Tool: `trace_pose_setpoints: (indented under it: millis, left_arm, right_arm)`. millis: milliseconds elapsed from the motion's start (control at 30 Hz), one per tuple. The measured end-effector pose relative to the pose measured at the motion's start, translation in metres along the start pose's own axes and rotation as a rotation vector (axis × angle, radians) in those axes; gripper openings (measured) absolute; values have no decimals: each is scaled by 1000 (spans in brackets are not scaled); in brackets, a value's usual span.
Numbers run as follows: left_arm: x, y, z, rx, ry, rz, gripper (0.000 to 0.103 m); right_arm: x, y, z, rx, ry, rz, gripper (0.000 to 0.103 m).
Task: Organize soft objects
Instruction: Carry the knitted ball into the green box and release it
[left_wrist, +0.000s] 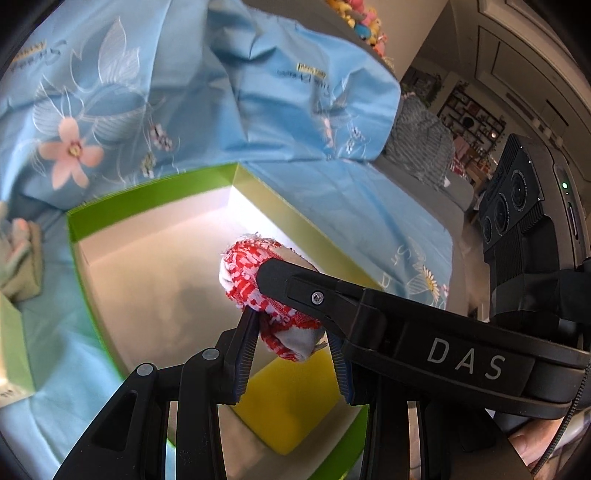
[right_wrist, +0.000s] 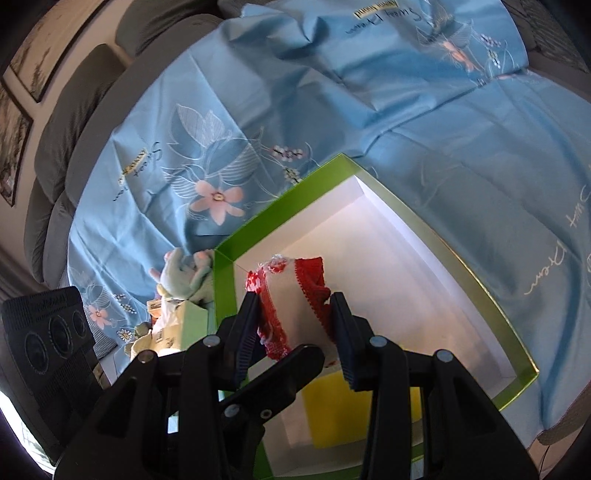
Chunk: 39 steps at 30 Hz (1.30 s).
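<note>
A rolled red-and-white patterned cloth (left_wrist: 255, 273) hangs over an open green box (left_wrist: 147, 195) with a white inside. My left gripper (left_wrist: 291, 354) is shut on the cloth's near end, with ribbed pads on both sides. A finger of the right gripper (left_wrist: 288, 284) lies across the roll from the right. In the right wrist view, my right gripper (right_wrist: 295, 325) is shut on the same cloth (right_wrist: 288, 291) above the box (right_wrist: 280, 199). A left gripper finger (right_wrist: 288, 369) crosses below. A yellow pad (right_wrist: 340, 410) lies in the box's near corner (left_wrist: 291, 398).
A light blue flowered sheet (right_wrist: 369, 110) covers the grey sofa (right_wrist: 74, 110) under the box. Pale green plush toys (right_wrist: 184, 273) and a small light green carton (right_wrist: 192, 325) sit left of the box. More coloured toys (left_wrist: 362, 18) lie on a far ledge.
</note>
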<state>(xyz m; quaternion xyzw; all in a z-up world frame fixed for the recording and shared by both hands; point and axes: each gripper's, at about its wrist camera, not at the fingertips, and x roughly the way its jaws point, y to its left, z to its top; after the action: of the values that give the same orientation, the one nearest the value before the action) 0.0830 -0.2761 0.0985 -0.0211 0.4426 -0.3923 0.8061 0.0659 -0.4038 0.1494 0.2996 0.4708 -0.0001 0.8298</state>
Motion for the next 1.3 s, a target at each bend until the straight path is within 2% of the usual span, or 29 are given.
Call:
trace_pose_setpoints:
  millis: [333, 767, 933, 1000, 1033, 1100, 1167, 1200, 1267, 1300]
  left_arm:
    - [22, 5, -5, -38, 91, -9, 38]
    - [34, 7, -9, -62, 157, 7, 38]
    - [23, 4, -11, -61, 142, 43, 38]
    - [9, 4, -12, -69, 119, 53, 38]
    - [2, 6, -13, -76, 101, 53, 38]
    - [-16, 11, -15, -92, 62, 61, 44]
    - [-34, 16, -19, -109, 23, 76, 58]
    - [-47, 20, -22, -120, -4, 88, 61]
    - [-67, 28, -27, -149, -40, 140, 67]
    - [-81, 33, -30, -158, -70, 179, 67]
  right_arm:
    - [16, -8, -2, 15, 41, -98, 40]
    - [27, -16, -4, 34, 71, -151, 41]
    - [23, -9, -6, 9, 58, -163, 47]
    - [21, -6, -7, -3, 46, -158, 60]
    - [19, -4, -6, -4, 36, -155, 63]
    - [14, 1, -7, -8, 10, -151, 71]
    - [9, 9, -9, -29, -5, -142, 71]
    - [7, 14, -10, -41, -13, -140, 71]
    - [0, 23, -13, -60, -34, -132, 72]
    - [-2, 28, -15, -71, -40, -124, 77]
